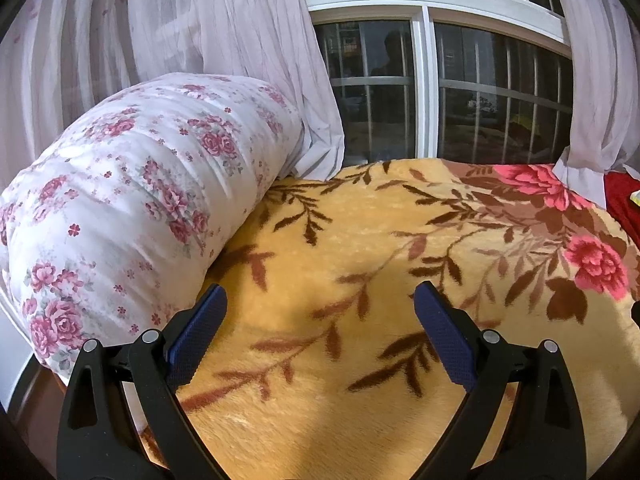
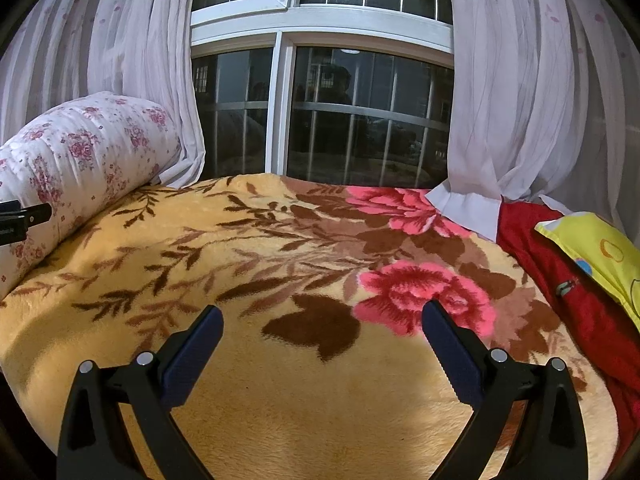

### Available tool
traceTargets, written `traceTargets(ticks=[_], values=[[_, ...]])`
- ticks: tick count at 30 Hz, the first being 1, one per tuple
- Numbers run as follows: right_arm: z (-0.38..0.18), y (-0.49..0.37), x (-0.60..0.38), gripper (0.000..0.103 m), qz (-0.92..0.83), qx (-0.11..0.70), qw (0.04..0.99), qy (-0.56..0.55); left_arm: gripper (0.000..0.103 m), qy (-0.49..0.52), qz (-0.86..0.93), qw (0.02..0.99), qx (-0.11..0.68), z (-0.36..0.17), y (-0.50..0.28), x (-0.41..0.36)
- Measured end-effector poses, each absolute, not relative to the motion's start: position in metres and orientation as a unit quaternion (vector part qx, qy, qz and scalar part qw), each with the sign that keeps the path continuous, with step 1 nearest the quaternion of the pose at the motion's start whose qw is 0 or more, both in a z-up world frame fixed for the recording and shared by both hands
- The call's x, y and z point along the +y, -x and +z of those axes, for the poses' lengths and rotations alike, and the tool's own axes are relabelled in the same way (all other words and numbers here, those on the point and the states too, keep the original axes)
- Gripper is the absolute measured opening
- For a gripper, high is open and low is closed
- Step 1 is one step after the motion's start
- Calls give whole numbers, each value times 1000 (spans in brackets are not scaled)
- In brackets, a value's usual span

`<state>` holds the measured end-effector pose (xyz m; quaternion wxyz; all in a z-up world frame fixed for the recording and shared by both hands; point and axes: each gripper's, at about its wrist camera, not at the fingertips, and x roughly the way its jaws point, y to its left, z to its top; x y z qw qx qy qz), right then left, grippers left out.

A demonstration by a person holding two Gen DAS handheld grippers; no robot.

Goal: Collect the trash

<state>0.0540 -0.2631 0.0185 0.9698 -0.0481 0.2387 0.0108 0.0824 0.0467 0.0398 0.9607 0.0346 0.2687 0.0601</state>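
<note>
Hovering over the bed's floral blanket (image 2: pixel 280 400), left tool (image 1: pixel 320 300) and right tool (image 2: pixel 322 316) both spread wide, empty. No trash visible; risks snagging plush pile or rolled quilt (image 1: pixel 132 200) instead.

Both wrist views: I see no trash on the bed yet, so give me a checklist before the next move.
1. Left claw open, nothing held: ok.
2. Right claw open, nothing held: ok.
3. Trash in view on the yellow blanket: not ok, none shows.
4. Trash behind the rolled floral quilt or near the yellow pillow: cannot tell.
5. Bin or bag for the trash in view: not ok.
6. Claws apart from the blanket: cannot tell.
</note>
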Motion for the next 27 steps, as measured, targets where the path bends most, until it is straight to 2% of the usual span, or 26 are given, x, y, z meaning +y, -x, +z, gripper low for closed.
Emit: traceTargets(ticks=[27], values=[[12,-54,-263,98,13,243,969,48,92,-46,62,963,260,37,-86,43]])
